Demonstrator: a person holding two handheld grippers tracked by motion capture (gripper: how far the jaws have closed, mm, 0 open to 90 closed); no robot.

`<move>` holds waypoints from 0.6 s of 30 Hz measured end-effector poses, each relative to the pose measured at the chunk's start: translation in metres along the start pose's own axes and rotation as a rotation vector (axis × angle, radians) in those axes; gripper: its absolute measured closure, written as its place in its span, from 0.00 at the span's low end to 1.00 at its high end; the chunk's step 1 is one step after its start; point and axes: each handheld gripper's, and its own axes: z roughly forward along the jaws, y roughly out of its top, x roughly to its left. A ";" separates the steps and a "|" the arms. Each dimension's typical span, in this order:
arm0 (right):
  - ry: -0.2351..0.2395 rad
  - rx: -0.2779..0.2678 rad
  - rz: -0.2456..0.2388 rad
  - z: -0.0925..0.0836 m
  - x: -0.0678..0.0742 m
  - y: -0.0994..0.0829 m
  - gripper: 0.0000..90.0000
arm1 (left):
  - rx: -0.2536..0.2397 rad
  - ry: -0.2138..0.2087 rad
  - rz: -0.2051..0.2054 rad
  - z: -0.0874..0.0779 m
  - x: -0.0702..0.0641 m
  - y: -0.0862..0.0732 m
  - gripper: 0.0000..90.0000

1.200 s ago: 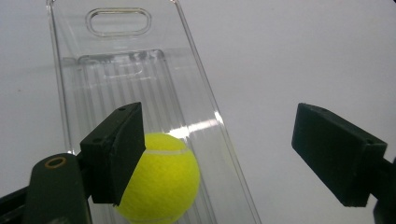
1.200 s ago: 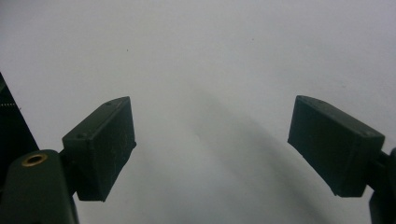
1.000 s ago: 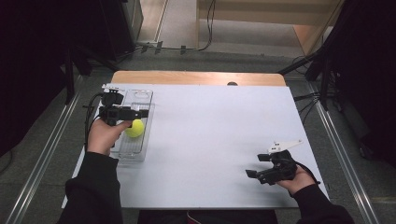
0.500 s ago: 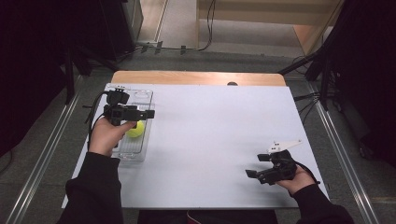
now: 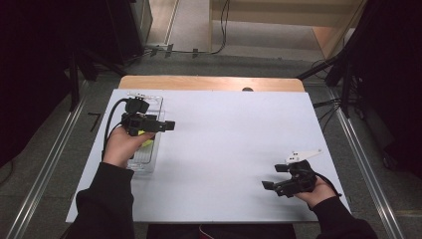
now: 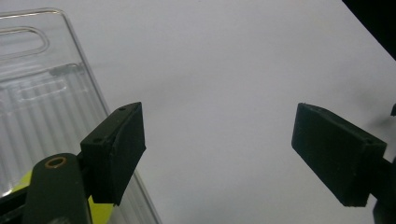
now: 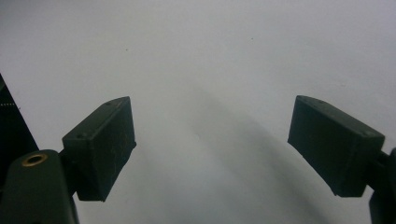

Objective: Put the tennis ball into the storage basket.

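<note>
Item 1: left gripper (image 5: 168, 125). Jaws apart, nothing between them; pointed across the white table (image 5: 229, 144) from above the right edge of the clear plastic tray (image 5: 154, 102).

Item 2: yellow-green ball (image 5: 147, 145). Lying in the clear plastic tray, partly hidden under the left hand (image 5: 122, 147); seen as a yellow sliver beneath the near jaw in the left gripper view.

Item 3: right gripper (image 5: 267, 185). Jaws wide apart, empty; low over bare table near the front right corner, well apart from the tray.

Risks, judged:
- Light tray liable to slide or tip if clipped by jaw or cable (image 5: 110, 119) on a return toward the ball; cable looped just beside the tray's left side.
- Round ball liable to roll along the ribbed tray floor under an off-centre pinch, or squirt out of the pads.
- Tray wall close to the ball; jaw could catch the rim instead of clearing it.

Edges and room:
- Tray near the table's left edge and back wooden strip (image 5: 209, 82); little margin leftward.
- Broad open table between the 2 grippers; free for travel.
- Right gripper near the front right edge; little room outward.
</note>
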 end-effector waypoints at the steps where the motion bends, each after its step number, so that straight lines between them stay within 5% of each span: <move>1: 0.000 0.001 -0.001 0.000 0.000 0.000 0.14 | 0.001 -0.008 0.001 0.001 -0.001 0.000 0.20; 18: -0.002 0.000 -0.003 0.000 -0.001 0.000 0.14 | 0.020 -0.058 0.034 0.018 -0.012 -0.005 0.20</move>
